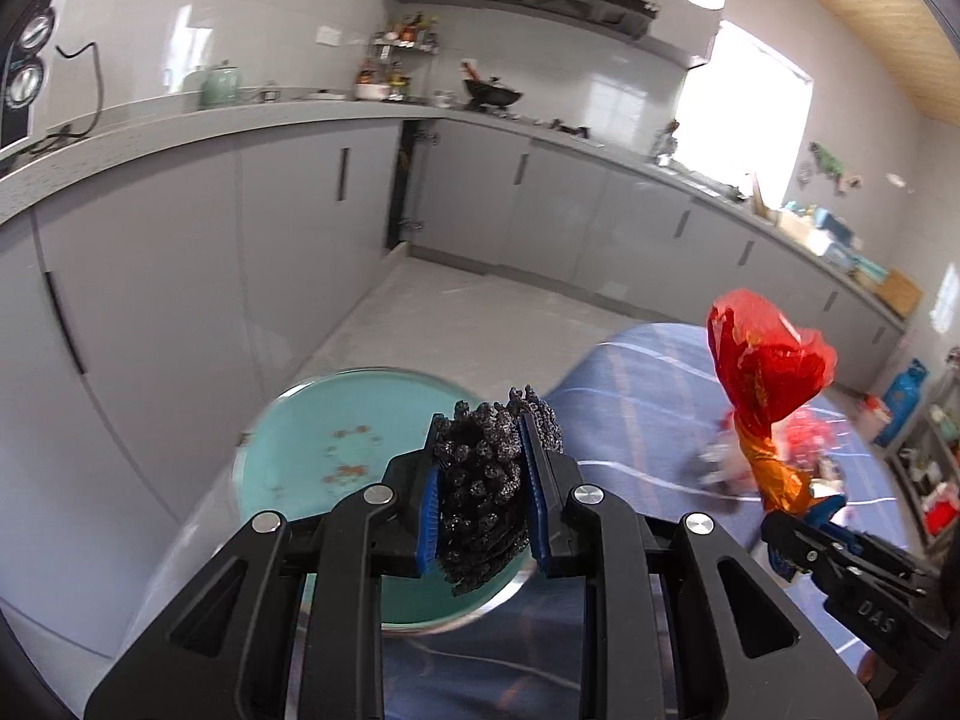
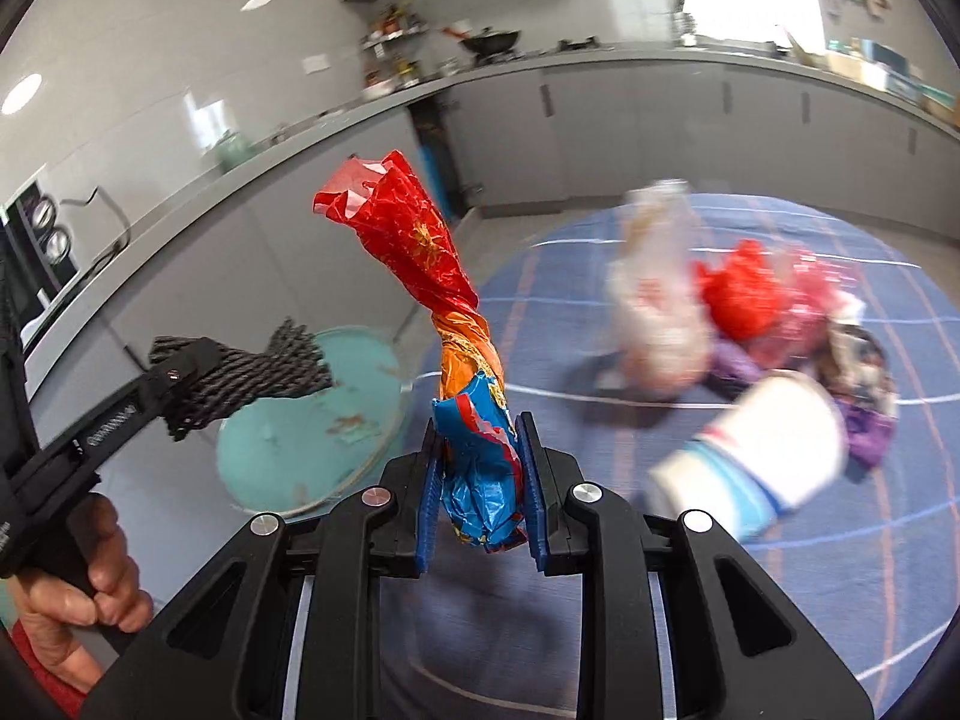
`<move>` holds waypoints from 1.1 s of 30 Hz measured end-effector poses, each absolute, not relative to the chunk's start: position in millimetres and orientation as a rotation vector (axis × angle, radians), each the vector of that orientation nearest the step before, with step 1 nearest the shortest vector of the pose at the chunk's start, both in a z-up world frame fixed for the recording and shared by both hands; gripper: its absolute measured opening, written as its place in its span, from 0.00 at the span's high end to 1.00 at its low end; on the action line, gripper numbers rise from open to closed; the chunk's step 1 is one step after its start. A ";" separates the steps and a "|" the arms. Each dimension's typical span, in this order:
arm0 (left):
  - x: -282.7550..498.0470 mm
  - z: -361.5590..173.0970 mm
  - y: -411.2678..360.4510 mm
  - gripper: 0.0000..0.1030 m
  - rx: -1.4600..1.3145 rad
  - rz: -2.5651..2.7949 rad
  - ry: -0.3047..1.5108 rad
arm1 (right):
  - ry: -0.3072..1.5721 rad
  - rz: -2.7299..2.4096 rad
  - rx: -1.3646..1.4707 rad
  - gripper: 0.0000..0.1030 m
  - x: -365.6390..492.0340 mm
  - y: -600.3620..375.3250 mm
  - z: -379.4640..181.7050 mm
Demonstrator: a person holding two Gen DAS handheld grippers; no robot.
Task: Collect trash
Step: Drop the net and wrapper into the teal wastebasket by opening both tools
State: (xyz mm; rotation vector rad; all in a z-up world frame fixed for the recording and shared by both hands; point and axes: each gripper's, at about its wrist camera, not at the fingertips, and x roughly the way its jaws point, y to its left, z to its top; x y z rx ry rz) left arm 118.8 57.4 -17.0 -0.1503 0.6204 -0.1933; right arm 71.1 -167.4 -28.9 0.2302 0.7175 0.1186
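Blue striped cloth covers the tabletop (image 2: 810, 570), where a teal plate (image 1: 312, 438) holds only faint crumbs. Above it, the left hand-held gripper (image 1: 482, 468) clamps a black mesh scrap (image 1: 480, 480); the right hand-held gripper (image 2: 478, 468) clamps a twisted red wrapper (image 2: 420, 252) upright.

Bright daylight | window (image 1: 744, 114) blown out | table (image 2: 780, 540) clutter motion-blurred (fisheye-bent edges)

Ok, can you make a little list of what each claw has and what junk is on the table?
left claw: shut on black foam netting
right claw: shut on twisted red wrapper
below netting: teal plate
table cover: blue striped cloth
left to collect: white paper cup, red bag, clear plastic bag
picture: pile is blurry
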 end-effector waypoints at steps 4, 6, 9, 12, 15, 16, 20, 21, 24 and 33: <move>129.4 -28.6 80.9 0.78 -0.176 -0.152 0.658 | 0.751 0.170 0.208 0.76 89.2 -136.8 -32.2; 134.8 -31.5 88.5 0.78 -0.178 -0.132 0.666 | 0.772 0.195 0.217 0.76 98.3 -125.6 -34.5; 140.2 -38.5 96.3 0.78 -0.171 -0.088 0.671 | 0.797 0.220 0.218 0.76 112.9 -110.5 -37.4; 147.6 -48.2 101.7 0.78 -0.193 -0.072 0.701 | 0.828 0.239 0.227 0.76 125.7 -100.3 -42.8; 152.4 -54.8 103.8 0.77 -0.195 -0.062 0.715 | 0.857 0.250 0.230 0.76 135.0 -90.6 -50.0; 153.9 -57.3 104.8 0.77 -0.197 -0.059 0.719 | 0.863 0.250 0.226 0.76 137.0 -86.0 -52.7; 161.1 -65.8 106.4 0.77 -0.205 -0.052 0.736 | 0.886 0.251 0.234 0.76 147.4 -77.9 -61.7; 162.5 -68.1 105.5 0.77 -0.204 -0.050 0.741 | 0.895 0.253 0.239 0.76 150.0 -77.2 -64.0; 167.8 -72.5 104.4 0.77 -0.197 -0.051 0.756 | 0.904 0.260 0.249 0.75 155.1 -75.7 -69.2; 170.7 -82.0 105.7 0.56 -0.178 -0.028 0.781 | 0.879 0.281 0.261 0.61 162.6 -80.9 -73.6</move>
